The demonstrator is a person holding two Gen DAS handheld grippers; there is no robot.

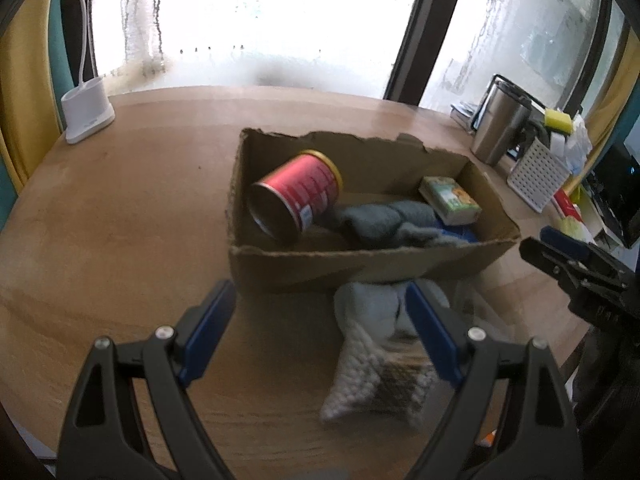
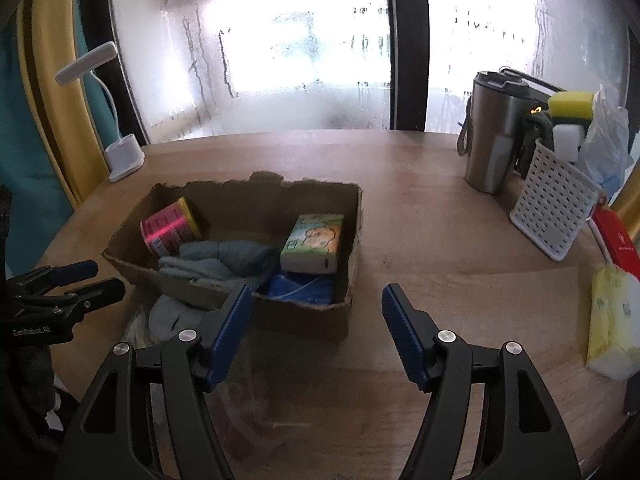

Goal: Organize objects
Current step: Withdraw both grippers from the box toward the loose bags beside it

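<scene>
A torn-edged cardboard box (image 1: 304,268) (image 2: 304,320) stands on the round wooden table (image 1: 120,220). In it lie a red can (image 1: 298,194) (image 2: 168,228) on its side, a folded grey cloth (image 1: 380,218) (image 2: 224,260), a small green carton (image 1: 450,200) (image 2: 314,242) and something blue (image 2: 300,288). A pale knitted glove (image 1: 372,356) (image 2: 168,316) lies on the table against the box's near wall. My left gripper (image 1: 320,292) hangs open above it, the right finger (image 1: 432,332) overlapping it. My right gripper (image 2: 316,294) is open and empty near the box's right corner.
A steel tumbler (image 2: 492,140), a white perforated basket (image 2: 552,208) with a yellow sponge (image 2: 570,102), a red box (image 2: 616,236) and a yellow tissue pack (image 2: 612,320) crowd the right side. A white lamp base (image 1: 86,110) stands far left. Clear plastic (image 2: 240,400) lies near me.
</scene>
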